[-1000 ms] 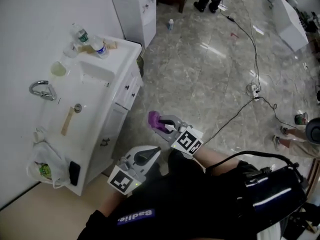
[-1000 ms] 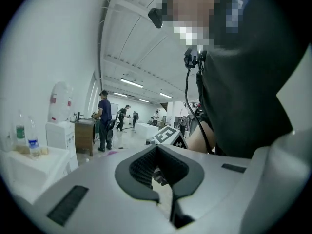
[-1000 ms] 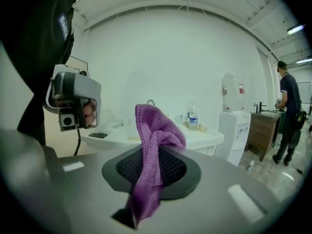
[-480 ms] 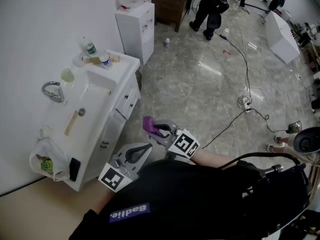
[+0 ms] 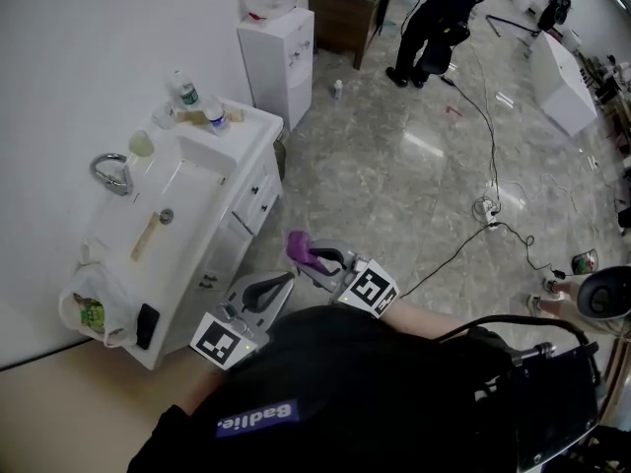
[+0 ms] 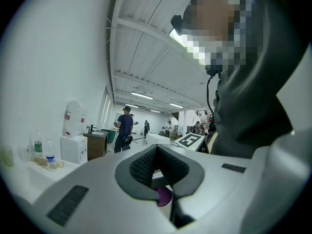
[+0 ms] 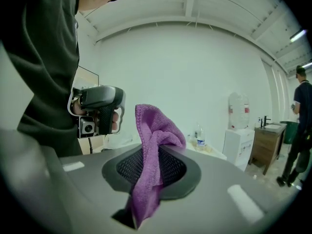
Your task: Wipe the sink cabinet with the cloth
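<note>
The white sink cabinet stands against the wall at the left of the head view, its doors facing the floor. My right gripper is shut on a purple cloth and hovers over the floor, apart from the cabinet front. In the right gripper view the purple cloth is pinched between the dark pads and sticks up above them. My left gripper is just below and left of it, jaws together with nothing held. The left gripper view shows its pads meeting, with the cloth showing behind them.
A faucet, two water bottles, a cup and a wooden stick are on the sink top. A plastic bag hangs at its near end. A water dispenser stands beyond. Cables cross the floor; a person walks at the back.
The head view has drifted, so the cabinet sits slightly differently in frame. Both grippers keep nearly the same pose, the cloth still held. The person at the back has moved.
</note>
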{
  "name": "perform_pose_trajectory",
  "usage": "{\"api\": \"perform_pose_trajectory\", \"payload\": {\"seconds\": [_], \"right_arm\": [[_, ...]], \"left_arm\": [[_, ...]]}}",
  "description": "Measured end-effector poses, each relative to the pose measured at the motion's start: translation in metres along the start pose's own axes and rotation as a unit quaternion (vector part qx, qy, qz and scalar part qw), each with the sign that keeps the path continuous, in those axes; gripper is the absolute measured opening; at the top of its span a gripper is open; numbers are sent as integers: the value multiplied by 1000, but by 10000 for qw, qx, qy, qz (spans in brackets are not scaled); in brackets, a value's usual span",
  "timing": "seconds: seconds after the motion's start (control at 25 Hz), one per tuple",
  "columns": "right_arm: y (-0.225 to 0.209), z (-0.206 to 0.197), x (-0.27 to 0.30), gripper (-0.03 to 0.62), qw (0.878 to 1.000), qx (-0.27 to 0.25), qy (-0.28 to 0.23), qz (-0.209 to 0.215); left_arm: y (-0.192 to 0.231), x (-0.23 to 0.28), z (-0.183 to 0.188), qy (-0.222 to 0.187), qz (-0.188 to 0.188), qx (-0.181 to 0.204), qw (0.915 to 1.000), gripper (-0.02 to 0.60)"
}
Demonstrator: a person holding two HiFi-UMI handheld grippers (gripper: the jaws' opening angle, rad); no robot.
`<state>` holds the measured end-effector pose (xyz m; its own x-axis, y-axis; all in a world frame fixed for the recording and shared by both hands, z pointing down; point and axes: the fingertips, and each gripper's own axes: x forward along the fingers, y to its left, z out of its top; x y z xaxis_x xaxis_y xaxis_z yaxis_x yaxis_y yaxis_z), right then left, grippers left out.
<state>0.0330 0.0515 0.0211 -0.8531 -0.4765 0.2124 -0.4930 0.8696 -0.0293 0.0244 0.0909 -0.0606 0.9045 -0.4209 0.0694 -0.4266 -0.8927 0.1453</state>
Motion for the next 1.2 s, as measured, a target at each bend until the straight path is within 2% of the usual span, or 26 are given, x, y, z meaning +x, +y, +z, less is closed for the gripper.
{"api": "perform_pose_trajectory", "payload": {"seconds": [0.48,1.2], "right_arm": [[0,-5,2,69,9995,312,-83,39],[-9,0,-1,69,9992,400,-54,14]], "left_arm": [[0,1,-5,147,1,13,9999,0],[-1,4,3,154,13,58,9999,0]]}}
